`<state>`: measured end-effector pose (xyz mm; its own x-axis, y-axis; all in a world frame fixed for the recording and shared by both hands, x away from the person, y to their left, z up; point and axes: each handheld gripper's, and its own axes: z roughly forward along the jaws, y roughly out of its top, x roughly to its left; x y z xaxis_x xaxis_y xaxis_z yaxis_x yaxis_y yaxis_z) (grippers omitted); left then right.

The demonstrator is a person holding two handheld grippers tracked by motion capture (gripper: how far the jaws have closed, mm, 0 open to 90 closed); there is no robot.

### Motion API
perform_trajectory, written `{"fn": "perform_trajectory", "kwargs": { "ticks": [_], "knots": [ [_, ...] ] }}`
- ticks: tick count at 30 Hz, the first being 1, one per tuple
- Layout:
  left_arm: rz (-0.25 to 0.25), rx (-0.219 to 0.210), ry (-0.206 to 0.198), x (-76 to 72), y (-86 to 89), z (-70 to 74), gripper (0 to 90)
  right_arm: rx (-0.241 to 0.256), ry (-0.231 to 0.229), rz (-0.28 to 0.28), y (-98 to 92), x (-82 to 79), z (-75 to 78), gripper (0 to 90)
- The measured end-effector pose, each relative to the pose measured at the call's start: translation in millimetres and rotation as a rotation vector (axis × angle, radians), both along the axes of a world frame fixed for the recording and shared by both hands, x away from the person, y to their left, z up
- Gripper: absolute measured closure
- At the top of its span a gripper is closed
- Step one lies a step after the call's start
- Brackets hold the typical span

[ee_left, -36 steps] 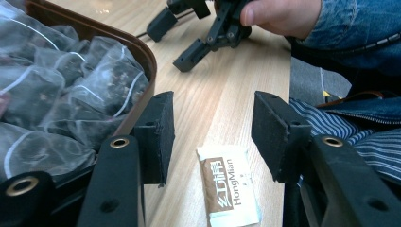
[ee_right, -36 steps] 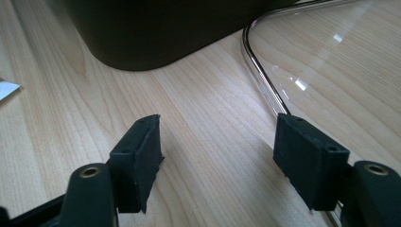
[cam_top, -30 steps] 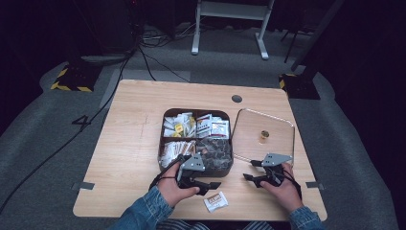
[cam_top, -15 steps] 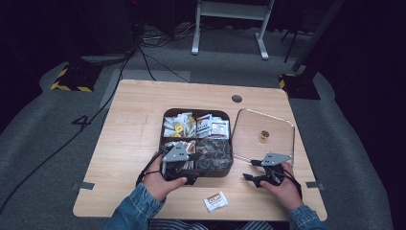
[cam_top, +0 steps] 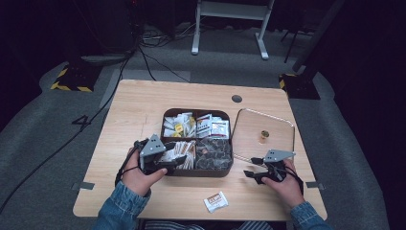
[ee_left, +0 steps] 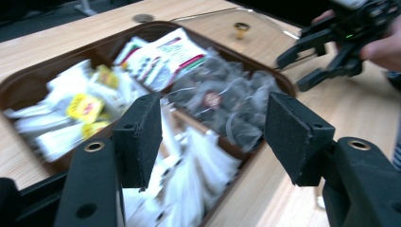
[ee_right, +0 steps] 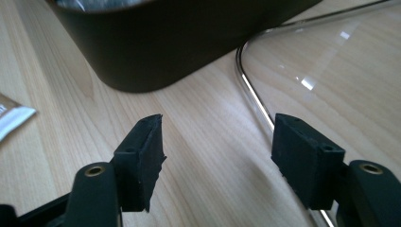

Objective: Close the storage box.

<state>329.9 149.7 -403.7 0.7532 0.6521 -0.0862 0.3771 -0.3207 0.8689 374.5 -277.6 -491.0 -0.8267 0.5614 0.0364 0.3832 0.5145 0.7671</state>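
Left hand-held gripper (ee_left: 213,137) jaws apart over dark brown compartmented sachet tray (ee_left: 28,85); may snag several loose sachets. Right hand-held gripper (ee_right: 217,156) jaws apart, empty, at tray's 4 o'clock; could knock clear glass lid (ee_right: 331,71).

The high view was dim around its edges: the floor (cam_top: 57,124) and background fell into near black, while the table (cam_top: 143,110) was lit evenly from above, with soft, short shadows. That picture was soft and low in detail. The left gripper view was bright but smeared by motion blur; the packets (ee_left: 85,109) in the tray (ee_left: 28,85) and the far gripper (ee_left: 331,47) lacked sharp edges, though the 2 near pads (ee_left: 142,137) stayed fairly crisp. The right gripper view was sharp and well lit, with glare spots on the clear lid (ee_right: 331,61) and a soft shadow beside the tray's dark wall (ee_right: 179,38).
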Motion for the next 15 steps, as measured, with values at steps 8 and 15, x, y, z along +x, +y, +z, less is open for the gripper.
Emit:
{"fn": "perform_trajectory", "kwargs": {
  "ticks": [8, 15],
  "knots": [
    [0.139, 0.047, -0.001, 0.4, 31.4, -4.3, 35.8, 0.035, -0.027, -0.021, -3.9, 7.8, 11.5, 36.0],
    [0.231, 0.075, 0.081, 6.0, 54.4, -15.2, 30.2, 0.040, -0.030, -0.027, -4.7, 12.3, 14.1, 35.6]
  ]
}}
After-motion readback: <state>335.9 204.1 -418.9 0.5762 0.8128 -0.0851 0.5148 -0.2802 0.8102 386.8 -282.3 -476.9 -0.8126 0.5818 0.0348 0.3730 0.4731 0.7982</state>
